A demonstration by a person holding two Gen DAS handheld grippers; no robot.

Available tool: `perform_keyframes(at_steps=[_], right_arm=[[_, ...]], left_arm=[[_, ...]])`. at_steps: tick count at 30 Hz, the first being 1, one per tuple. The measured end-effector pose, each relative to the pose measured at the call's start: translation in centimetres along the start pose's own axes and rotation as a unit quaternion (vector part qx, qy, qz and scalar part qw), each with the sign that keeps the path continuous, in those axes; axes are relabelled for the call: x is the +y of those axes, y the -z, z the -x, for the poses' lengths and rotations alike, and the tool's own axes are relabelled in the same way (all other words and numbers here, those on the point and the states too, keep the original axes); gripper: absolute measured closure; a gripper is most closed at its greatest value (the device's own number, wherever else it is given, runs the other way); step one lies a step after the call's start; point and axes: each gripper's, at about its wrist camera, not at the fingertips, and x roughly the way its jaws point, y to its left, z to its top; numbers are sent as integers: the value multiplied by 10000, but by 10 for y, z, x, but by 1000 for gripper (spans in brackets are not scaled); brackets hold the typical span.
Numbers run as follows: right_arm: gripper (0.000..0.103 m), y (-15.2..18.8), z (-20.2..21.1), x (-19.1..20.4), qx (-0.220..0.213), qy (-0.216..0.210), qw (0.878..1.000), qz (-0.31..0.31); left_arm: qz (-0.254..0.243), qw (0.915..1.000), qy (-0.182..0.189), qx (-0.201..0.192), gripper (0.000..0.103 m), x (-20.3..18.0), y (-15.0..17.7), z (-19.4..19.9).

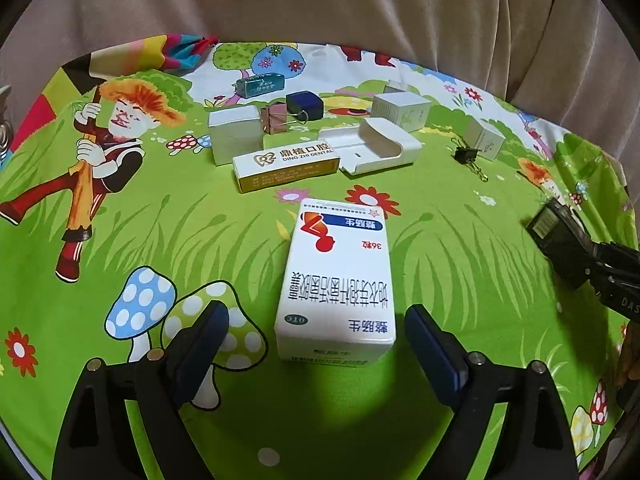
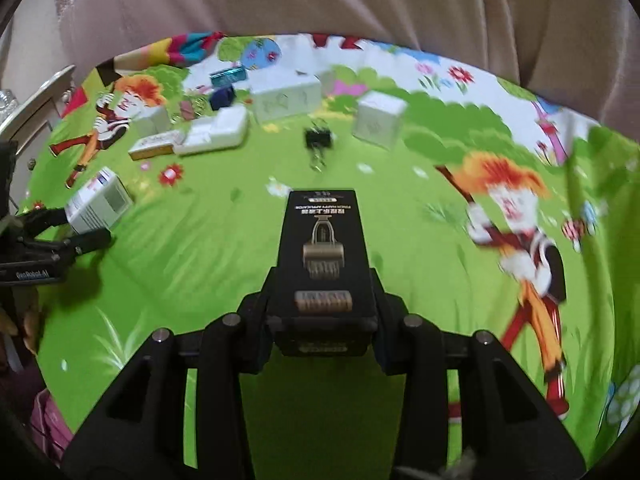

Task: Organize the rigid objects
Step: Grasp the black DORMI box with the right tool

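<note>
The left gripper (image 1: 316,344) has its two fingers spread wide apart. A white medicine box (image 1: 336,280) lies flat on the green cartoon cloth (image 1: 200,240) between the fingers, and the blue pads (image 1: 434,356) do not touch it. The box is let go and rests on the cloth.

The right gripper (image 2: 322,304) squeezes a black box (image 2: 324,256) between its fingers. The black box sticks out forward from the grip, above the cloth, and it has a picture of a small roller on top. In the left view, the same black box (image 1: 554,232) shows at the right edge, with the right gripper (image 1: 592,268) behind it.

Farther back on the cloth there is a group of things. A long white and yellow box (image 1: 286,166) lies just beside a white plastic holder (image 1: 376,146). A white cube box (image 1: 235,134) stands to the left of them. Behind it are a pink clip (image 1: 274,118), a dark blue clip (image 1: 305,105) and a small teal packet (image 1: 260,83). More white boxes (image 1: 402,111) sit to the right, and a black clip (image 1: 468,157) lies near them. A beige curtain (image 1: 320,0) hangs behind the cloth.

The right view is blurry, so small things there are hard to see.
</note>
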Motion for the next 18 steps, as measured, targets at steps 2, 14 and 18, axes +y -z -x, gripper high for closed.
perform_keyframes(at_steps=[2,14,18], right_arm=[[41,2,-1,-4,-3,-34,10000,-63],[33,-16,-23,8,669,218,9956,619],[52,-8,-20,-1,423,114,9987,270]], left_arm=[[-48,10000,-24,70,4,-2,-1,-2],[-189,9994,-143,267,0,-4,-12,-15],[-115,9994,-230,223,5,-3,-12,-14]])
